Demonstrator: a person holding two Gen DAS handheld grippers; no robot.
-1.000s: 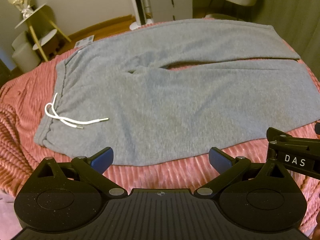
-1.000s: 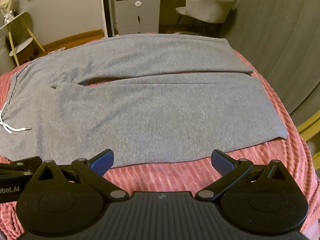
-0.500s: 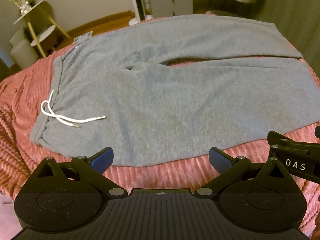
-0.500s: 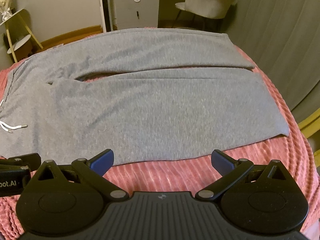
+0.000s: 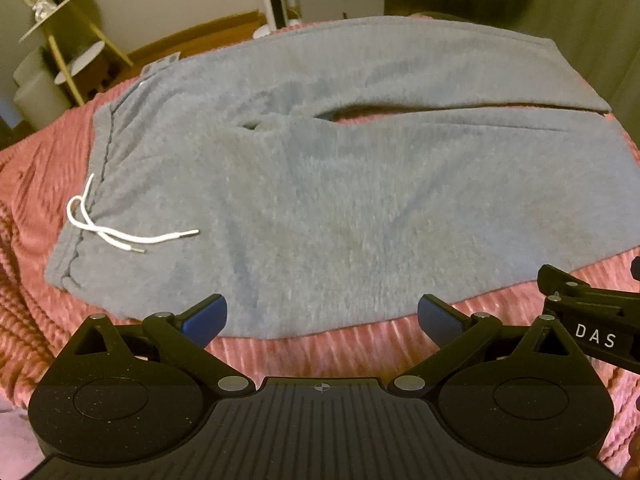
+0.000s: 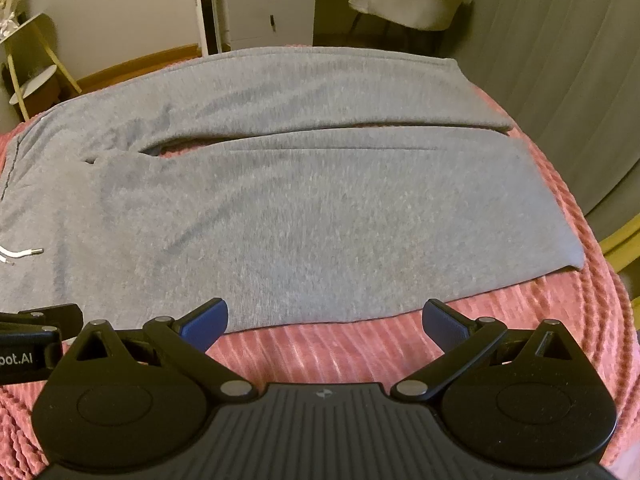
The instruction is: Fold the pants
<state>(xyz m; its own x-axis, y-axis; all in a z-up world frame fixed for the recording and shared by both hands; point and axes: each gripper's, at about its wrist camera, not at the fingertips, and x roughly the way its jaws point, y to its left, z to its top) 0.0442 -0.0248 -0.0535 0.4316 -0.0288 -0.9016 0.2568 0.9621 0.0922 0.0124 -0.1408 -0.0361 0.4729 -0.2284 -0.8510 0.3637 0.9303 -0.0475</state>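
Grey sweatpants (image 5: 340,184) lie flat on a pink ribbed bedspread (image 5: 320,352), waistband to the left, both legs running to the right. A white drawstring (image 5: 120,232) rests on the waistband. My left gripper (image 5: 322,318) hovers open at the near hem edge by the waist end. My right gripper (image 6: 326,322) is open too, just short of the near leg of the sweatpants (image 6: 320,216), with pink bedspread (image 6: 340,344) under it. Neither gripper holds anything. The right gripper's body (image 5: 592,328) shows at the left view's right edge.
A grey drawer cabinet (image 6: 272,12) and a pale upholstered chair (image 6: 416,0) stand beyond the bed. A yellow-legged side table (image 5: 68,48) is at the back left. Grey curtains (image 6: 568,60) hang along the right side.
Both grippers have moved forward and lower toward the near edge of the pants, so the fabric looks larger. Both stay open.
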